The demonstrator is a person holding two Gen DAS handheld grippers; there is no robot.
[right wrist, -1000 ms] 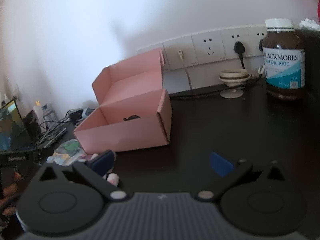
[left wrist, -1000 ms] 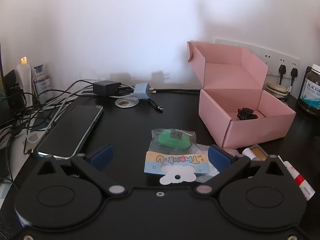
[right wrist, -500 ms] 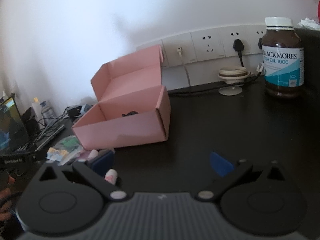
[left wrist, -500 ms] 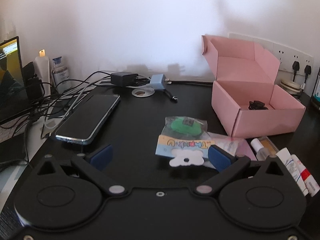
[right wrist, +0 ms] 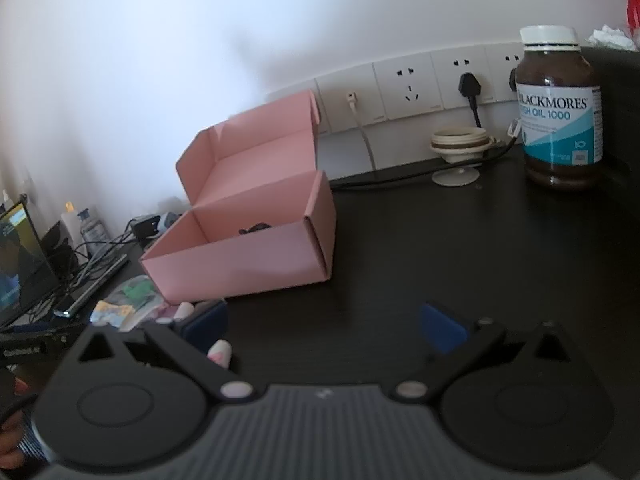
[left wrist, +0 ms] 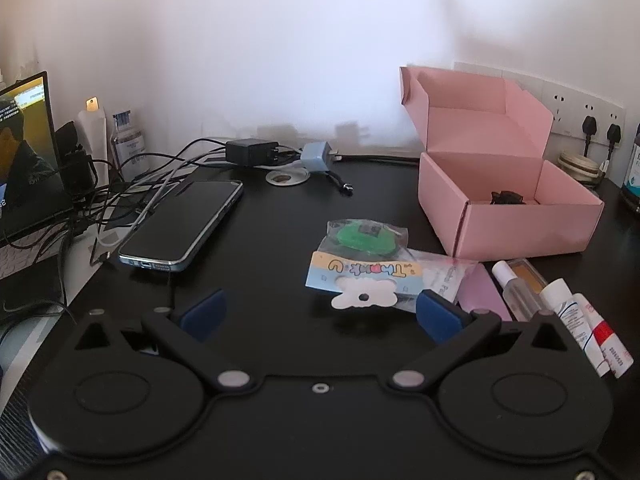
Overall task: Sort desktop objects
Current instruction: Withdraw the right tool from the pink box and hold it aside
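Left gripper (left wrist: 318, 312) hangs low over the desk (left wrist: 280, 224) with its jaws spread wide and nothing between them; the clear packet (left wrist: 362, 260) holding a green piece and a "Thank U" card lies flat just ahead, nearer the right-hand finger than the left. Beside the packet, further right, a small glass bottle (left wrist: 516, 290) and two white tubes (left wrist: 588, 328) lie close together, and beyond them stands the open pink box (left wrist: 508, 208), a dark clip-like item already inside. Right gripper (right wrist: 324, 328) is likewise wide and empty, over bare desk with the box off to its left. Judging from this, the risk is a skewed grab: the packet is thin, slick and off-centre, so closing jaws could push it along the desk or pinch only the card edge. A sideways sweep might also knock the tubes rolling, or snag the phone (left wrist: 184, 224) and its cables (left wrist: 120, 184) on the other side
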